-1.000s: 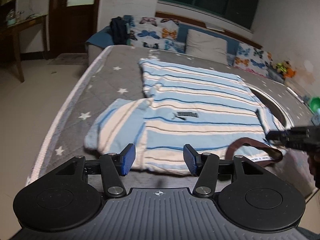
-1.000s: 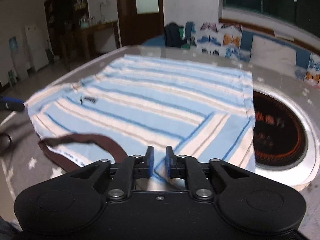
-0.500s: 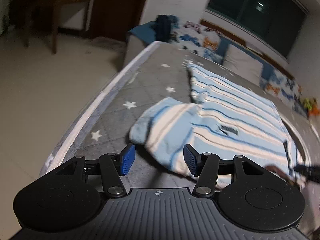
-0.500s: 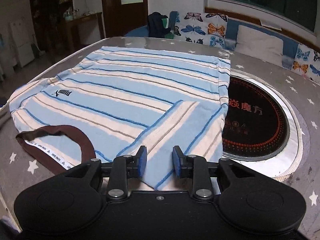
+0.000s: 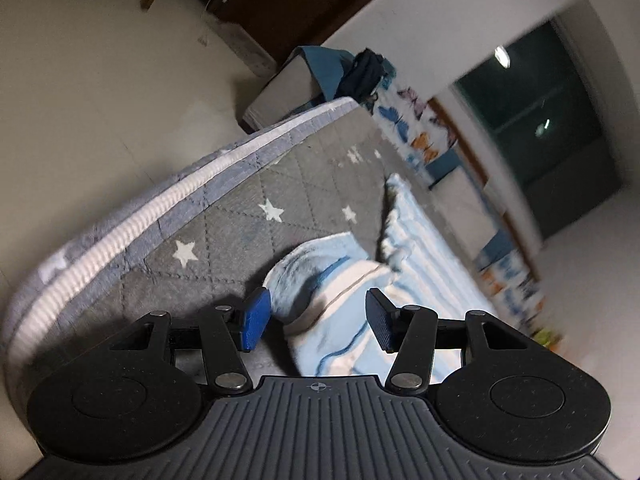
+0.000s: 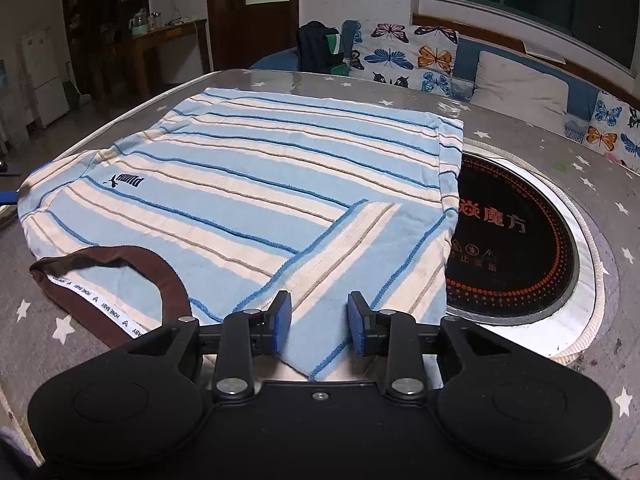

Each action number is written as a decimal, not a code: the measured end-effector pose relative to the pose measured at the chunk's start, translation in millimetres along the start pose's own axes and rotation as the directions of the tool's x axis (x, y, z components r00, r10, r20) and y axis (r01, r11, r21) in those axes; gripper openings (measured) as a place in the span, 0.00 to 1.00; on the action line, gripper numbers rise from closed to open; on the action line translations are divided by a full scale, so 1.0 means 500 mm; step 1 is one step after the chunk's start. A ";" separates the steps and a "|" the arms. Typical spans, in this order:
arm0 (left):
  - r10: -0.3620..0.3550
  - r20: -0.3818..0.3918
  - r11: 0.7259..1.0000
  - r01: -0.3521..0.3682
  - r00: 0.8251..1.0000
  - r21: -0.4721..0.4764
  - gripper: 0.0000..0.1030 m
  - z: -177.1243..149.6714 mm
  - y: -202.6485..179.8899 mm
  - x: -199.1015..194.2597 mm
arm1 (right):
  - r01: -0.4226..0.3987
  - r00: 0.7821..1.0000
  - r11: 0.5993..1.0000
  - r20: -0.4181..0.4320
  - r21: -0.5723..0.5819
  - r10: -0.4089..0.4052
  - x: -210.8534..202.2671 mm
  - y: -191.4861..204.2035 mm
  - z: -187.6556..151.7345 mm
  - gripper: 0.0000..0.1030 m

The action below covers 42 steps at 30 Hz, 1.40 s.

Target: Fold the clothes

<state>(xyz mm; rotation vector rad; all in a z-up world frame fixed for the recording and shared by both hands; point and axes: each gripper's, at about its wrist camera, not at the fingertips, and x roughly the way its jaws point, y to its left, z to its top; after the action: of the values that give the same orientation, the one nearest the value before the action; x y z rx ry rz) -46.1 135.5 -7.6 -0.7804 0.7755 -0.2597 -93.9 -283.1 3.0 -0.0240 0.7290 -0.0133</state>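
Your shirt (image 6: 248, 184) lies flat on the counter (image 6: 624, 248): soft, light terry that drapes. Pinch a sleeve hem. Left tool (image 5: 316, 320) gapes around the sleeve at 12 o'clock; right tool (image 6: 319, 322) is released over the folded sleeve.

Left gripper (image 5: 316, 318): jaws apart, the bunched sleeve (image 5: 324, 280) of the blue-and-cream striped knit shirt (image 6: 248, 184) sits in the gap between the fingers, blocking straight travel forward. Bare grey star-print quilted cover (image 5: 224, 224) lies open to the left of the sleeve, out to the cover's white piped edge (image 5: 132, 224).

Right gripper (image 6: 319, 320): jaws apart over the folded-in right sleeve (image 6: 352, 264). Just right of the shirt edge, the round black glass cooktop (image 6: 516, 248) in its steel ring. Brown ribbed collar (image 6: 120, 280) lies left of the fingers. Bare cover beyond the collar, at left.
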 end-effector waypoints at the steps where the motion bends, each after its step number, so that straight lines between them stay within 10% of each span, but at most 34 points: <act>1: 0.004 0.005 1.000 -0.004 1.000 -0.008 0.52 0.001 0.005 -0.005 | 0.000 1.000 1.000 0.000 0.000 0.000 0.001 0.000 0.001 0.33; 8: -0.001 -0.002 0.998 0.001 1.000 -0.064 0.48 -0.003 0.025 -0.012 | 0.002 1.000 1.000 -0.001 0.001 -0.002 0.007 -0.002 0.005 0.33; 18: -0.054 0.062 0.977 0.065 0.997 -0.201 0.06 -0.018 0.047 0.008 | 0.010 1.000 1.000 -0.001 -0.001 -0.010 0.006 -0.005 0.005 0.37; 25: -0.093 0.185 0.971 0.131 0.978 -0.202 0.04 0.011 0.052 -0.035 | 0.015 1.000 1.000 0.000 -0.001 -0.015 0.006 -0.004 0.004 0.39; 36: -0.108 0.123 0.949 0.139 0.987 -0.283 0.18 0.004 0.094 -0.009 | 0.016 1.000 1.000 0.002 0.000 -0.016 0.007 -0.004 0.004 0.40; 42: -0.106 0.146 0.952 0.143 0.984 -0.271 0.08 0.011 0.084 0.002 | 0.019 1.000 1.000 0.002 0.000 -0.019 0.007 -0.003 0.004 0.40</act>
<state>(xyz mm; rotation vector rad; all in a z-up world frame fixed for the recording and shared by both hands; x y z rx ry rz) -44.1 167.3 -35.7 -1.1066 0.6473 -0.2114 -89.9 -284.5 2.2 -0.0306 0.7263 -0.0312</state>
